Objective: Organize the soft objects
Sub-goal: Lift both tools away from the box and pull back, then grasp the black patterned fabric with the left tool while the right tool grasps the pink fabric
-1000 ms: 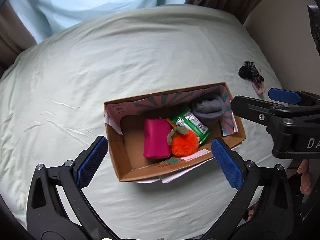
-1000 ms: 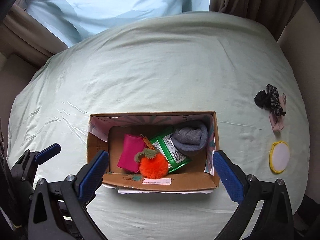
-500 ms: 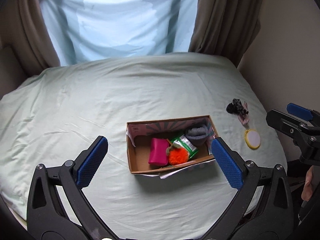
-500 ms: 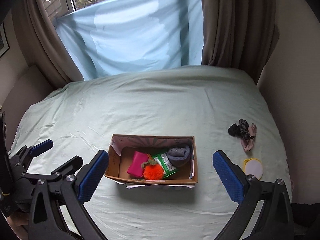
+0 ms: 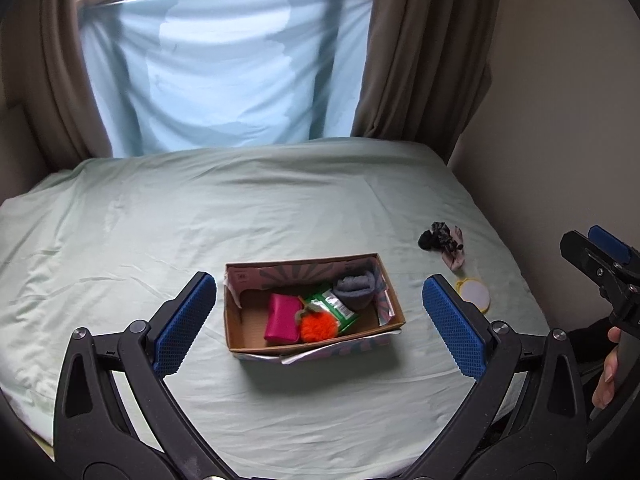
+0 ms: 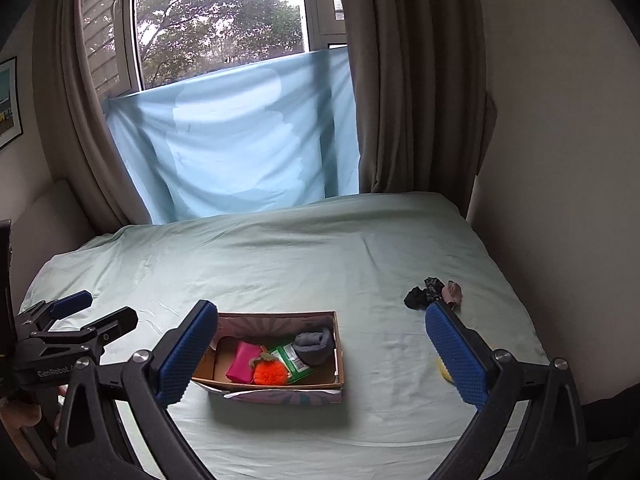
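A cardboard box [image 5: 394,307] [image 6: 339,350] sits on the bed. It holds a pink pouch [image 5: 282,318] [image 6: 242,367], an orange pompom [image 5: 318,328] [image 6: 271,373], a green packet [image 5: 334,307] [image 6: 292,359] and a rolled grey sock [image 5: 356,290] [image 6: 314,344]. Dark and pink scrunchies [image 5: 442,240] [image 6: 432,298] and a yellow-rimmed round pad [image 5: 474,295] lie right of the box. My left gripper [image 5: 320,328] and right gripper [image 6: 322,354] are both open, empty, and held back above the bed's near side.
The pale green bed sheet [image 5: 200,220] fills both views. A blue cloth [image 6: 240,140] hangs over the window between brown curtains [image 6: 408,80]. A wall [image 5: 560,120] runs along the bed's right side.
Both grippers have pulled up and back from the box, so the box looks much smaller and the window and curtains have come into view. Both stay open.
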